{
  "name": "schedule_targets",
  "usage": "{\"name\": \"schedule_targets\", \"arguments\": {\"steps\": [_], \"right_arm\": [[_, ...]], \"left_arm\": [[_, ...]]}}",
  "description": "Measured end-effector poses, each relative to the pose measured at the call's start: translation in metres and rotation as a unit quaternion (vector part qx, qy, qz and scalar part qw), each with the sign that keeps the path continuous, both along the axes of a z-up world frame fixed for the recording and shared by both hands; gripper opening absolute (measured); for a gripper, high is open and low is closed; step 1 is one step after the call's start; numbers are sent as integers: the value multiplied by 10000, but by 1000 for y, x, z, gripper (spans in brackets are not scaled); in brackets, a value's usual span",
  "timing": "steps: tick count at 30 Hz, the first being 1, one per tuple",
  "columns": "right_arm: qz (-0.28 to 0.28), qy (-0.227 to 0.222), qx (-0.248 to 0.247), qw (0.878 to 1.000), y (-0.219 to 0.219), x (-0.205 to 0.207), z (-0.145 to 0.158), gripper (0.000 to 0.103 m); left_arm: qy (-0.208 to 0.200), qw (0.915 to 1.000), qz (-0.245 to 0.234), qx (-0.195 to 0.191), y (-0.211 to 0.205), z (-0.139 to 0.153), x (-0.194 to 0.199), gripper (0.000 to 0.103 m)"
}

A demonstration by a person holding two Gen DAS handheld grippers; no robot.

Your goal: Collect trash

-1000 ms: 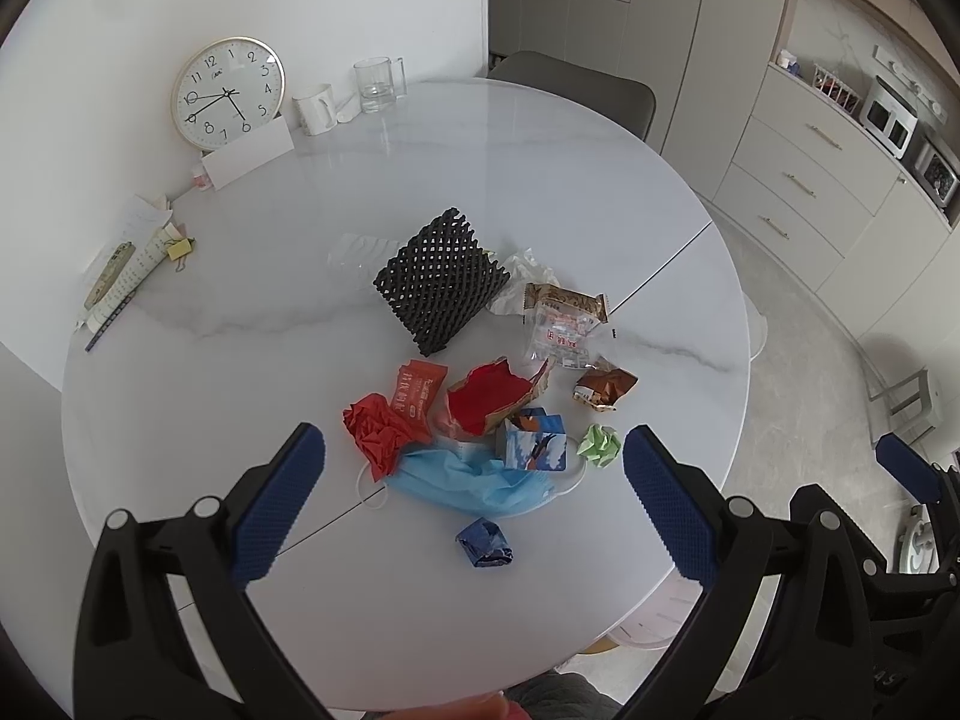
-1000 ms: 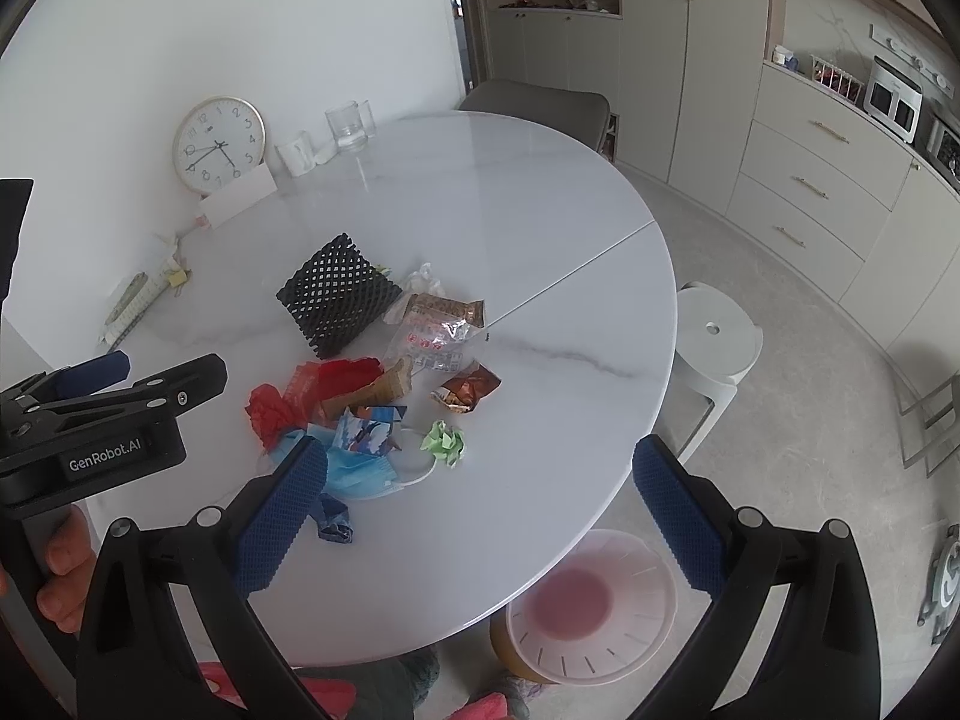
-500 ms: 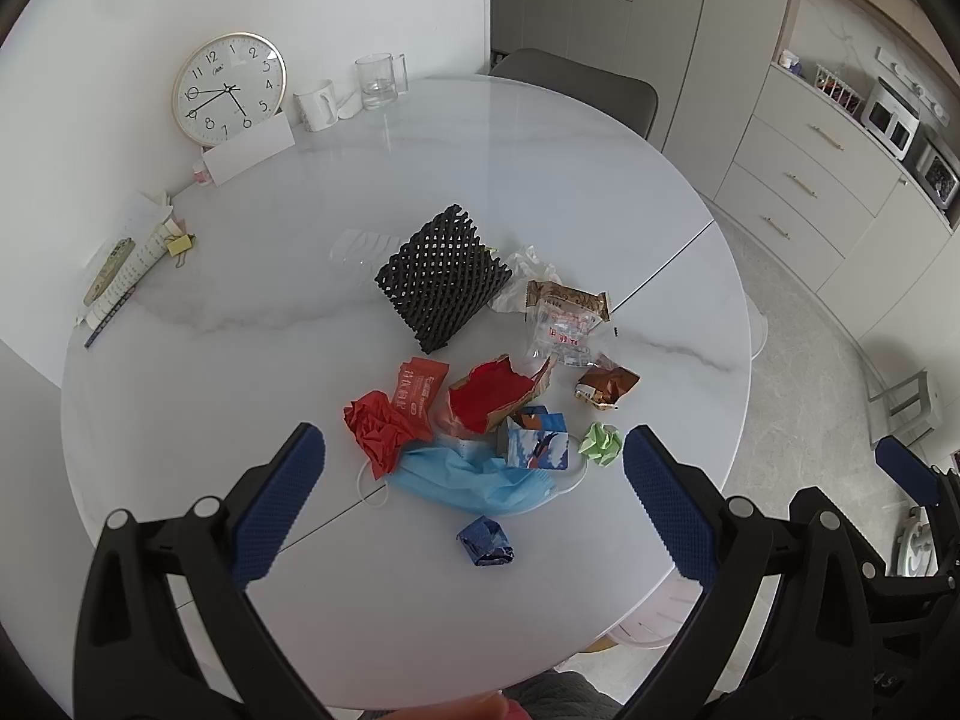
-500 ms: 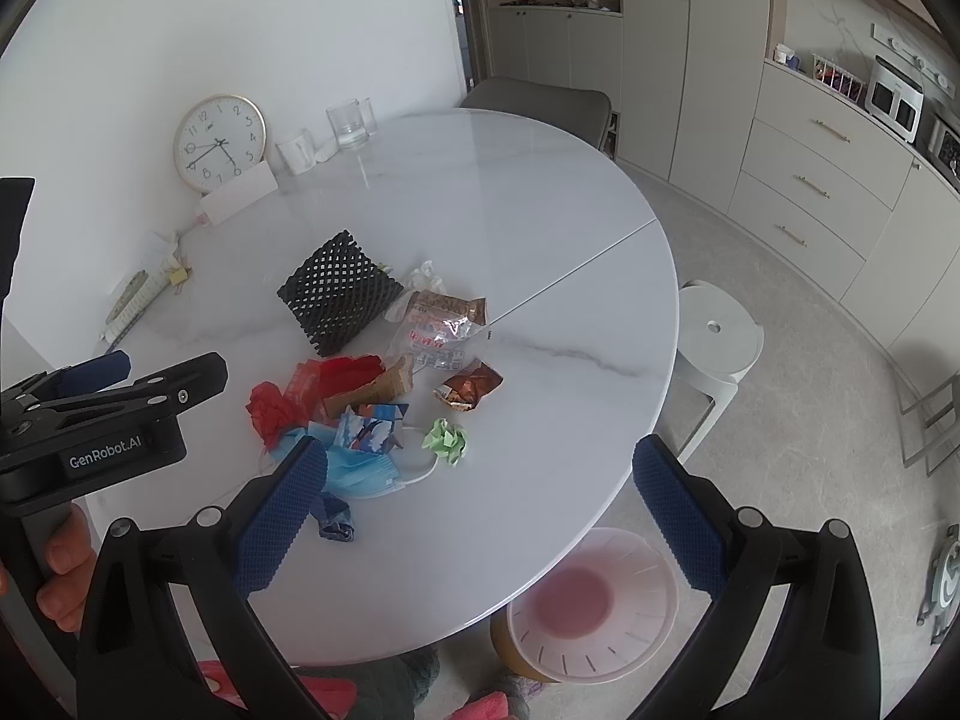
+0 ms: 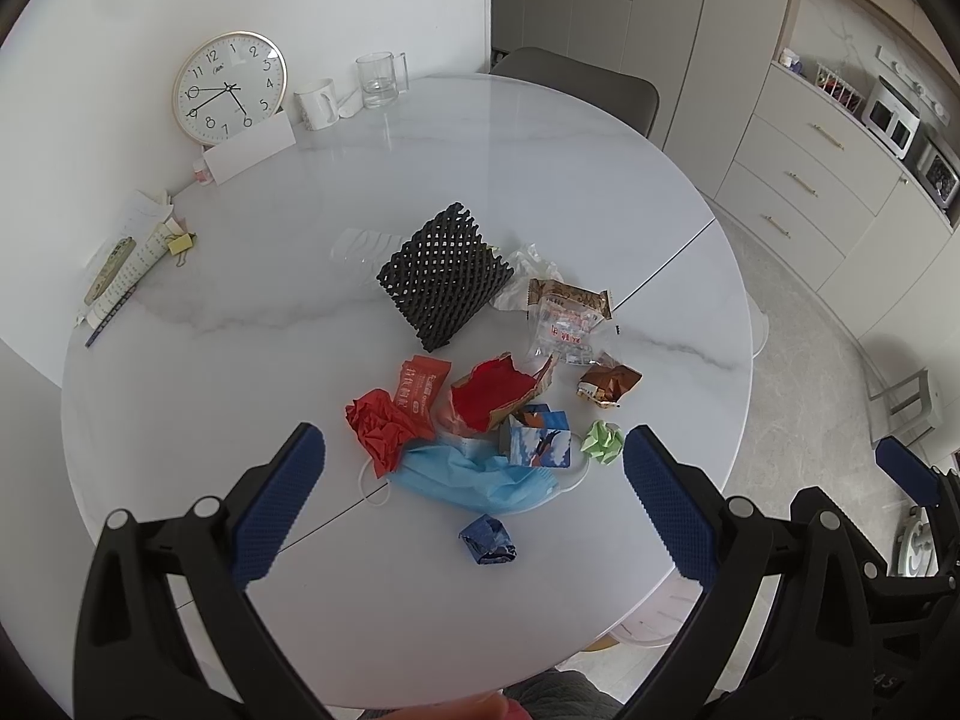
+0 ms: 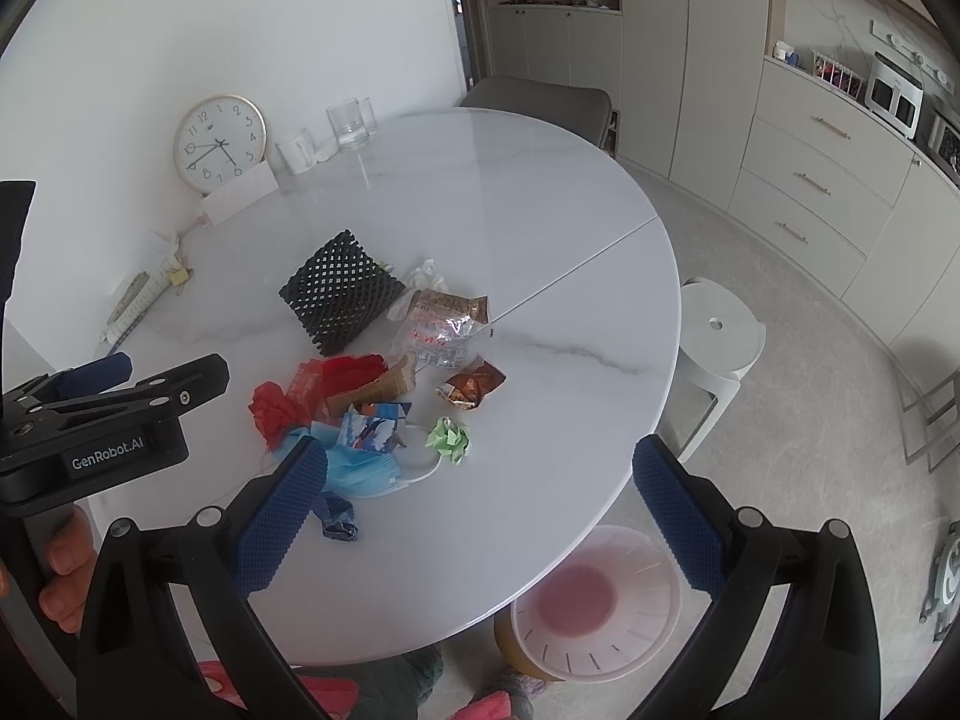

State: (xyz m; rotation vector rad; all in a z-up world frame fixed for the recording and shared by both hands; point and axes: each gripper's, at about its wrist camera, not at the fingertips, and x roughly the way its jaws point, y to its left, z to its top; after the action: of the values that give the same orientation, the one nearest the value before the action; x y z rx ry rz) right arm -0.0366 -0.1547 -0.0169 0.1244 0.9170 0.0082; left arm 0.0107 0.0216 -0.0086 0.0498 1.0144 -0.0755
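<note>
while both grippers hover spread and empty, trash pile sits on round table.
left gripper, right gripper; bin under table edge.

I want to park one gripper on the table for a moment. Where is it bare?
Bare: the table from the glass to the seam, the strip beyond the seam, and left of the mesh. Crowded: from the mesh to the mask and blue wad.

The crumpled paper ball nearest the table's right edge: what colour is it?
Light green. The crumpled paper ball shows best in the left wrist view.
</note>
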Motion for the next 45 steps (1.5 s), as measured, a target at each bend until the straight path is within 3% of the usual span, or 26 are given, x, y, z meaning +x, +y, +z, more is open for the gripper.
{"name": "schedule_targets", "arguments": {"steps": [31, 36, 45], "right_arm": [[-18, 11, 76, 10000, 6, -2, -3, 101], [-29, 63, 142, 9999, 7, 1, -21, 101], [-93, 466, 558, 9973, 22, 10, -91, 101]], "left_arm": [[30, 10000, -3, 15, 12, -1, -2, 95], [92, 9999, -92, 22, 36, -18, 2, 95], [107, 9989, -427, 161, 110, -71, 14, 95]]}}
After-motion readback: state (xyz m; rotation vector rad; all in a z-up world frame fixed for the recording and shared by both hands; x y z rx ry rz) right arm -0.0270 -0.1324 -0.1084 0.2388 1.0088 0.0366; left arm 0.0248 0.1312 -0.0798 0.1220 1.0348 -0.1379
